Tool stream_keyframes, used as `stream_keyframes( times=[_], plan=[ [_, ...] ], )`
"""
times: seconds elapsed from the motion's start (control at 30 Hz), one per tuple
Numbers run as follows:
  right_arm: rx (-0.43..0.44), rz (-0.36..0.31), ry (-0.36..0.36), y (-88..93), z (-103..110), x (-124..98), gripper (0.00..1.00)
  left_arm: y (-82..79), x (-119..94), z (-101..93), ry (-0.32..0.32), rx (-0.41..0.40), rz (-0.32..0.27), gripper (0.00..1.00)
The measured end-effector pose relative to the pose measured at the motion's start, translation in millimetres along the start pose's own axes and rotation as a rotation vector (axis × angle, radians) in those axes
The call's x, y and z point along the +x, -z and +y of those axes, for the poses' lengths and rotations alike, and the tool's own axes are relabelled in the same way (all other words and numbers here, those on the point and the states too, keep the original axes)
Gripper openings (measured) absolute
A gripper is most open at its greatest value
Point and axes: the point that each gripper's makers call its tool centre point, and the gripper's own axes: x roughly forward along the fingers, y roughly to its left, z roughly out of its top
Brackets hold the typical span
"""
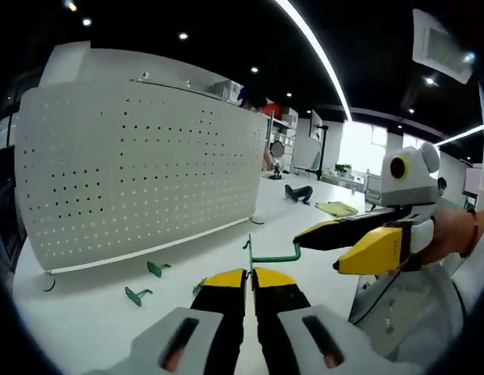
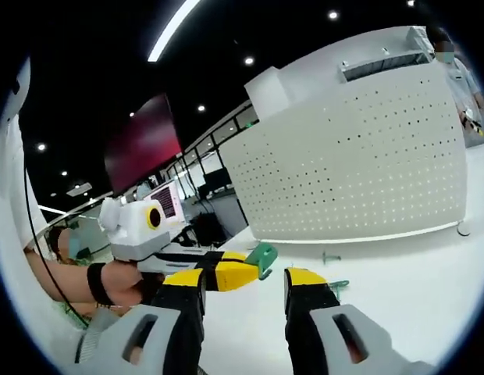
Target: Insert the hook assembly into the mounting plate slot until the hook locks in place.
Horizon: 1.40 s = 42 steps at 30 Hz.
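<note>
A white perforated mounting plate [image 1: 140, 172] stands upright on the white table [image 1: 86, 320]; it also shows in the right gripper view [image 2: 359, 156]. My left gripper [image 1: 250, 273] is shut on a green wire hook [image 1: 275, 256], whose bent end points to the right. My right gripper [image 1: 316, 250] comes in from the right with its jaws parted, close to the hook's end. In the right gripper view, my right gripper [image 2: 243, 280] stands open, and the left gripper [image 2: 254, 269] reaches across from the left with a green hook piece [image 2: 264, 256] at its tip.
Two spare green hooks [image 1: 156, 268] [image 1: 137, 294] lie on the table before the plate, and another green hook [image 2: 329, 256] lies near its foot. A black object [image 1: 298, 193] and a yellow cloth [image 1: 336, 208] lie farther back. A person [image 2: 453, 62] stands behind the plate.
</note>
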Motion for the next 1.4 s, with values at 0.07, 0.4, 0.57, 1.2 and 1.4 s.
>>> stream_keyframes(
  times=[0.07, 0.4, 0.57, 1.2, 1.4],
  plan=[
    [0.024, -0.007, 0.008, -0.8, -2, 0, 0.35, -2.0, 0, -2.3, 0.007, 0.004, -0.008, 0.03],
    [0.133, -0.009, 0.041, 1.5, -14, -4, 0.16, -7.1, 1, -12.0, 0.034, 0.004, -0.025, 0.03],
    [0.139, -0.015, 0.035, 1.7, -10, -3, 0.12, -10.5, 2, -17.9, 0.049, 0.018, -0.037, 0.03],
    [0.211, -0.054, 0.039, -6.1, -11, -3, 0.03, -20.5, 0, -28.6, 0.057, 0.039, -0.114, 0.03],
    [0.259, -0.053, 0.049, -7.2, -10, -4, 0.02, -20.2, 0, -30.3, 0.061, 0.048, -0.128, 0.04]
  ],
)
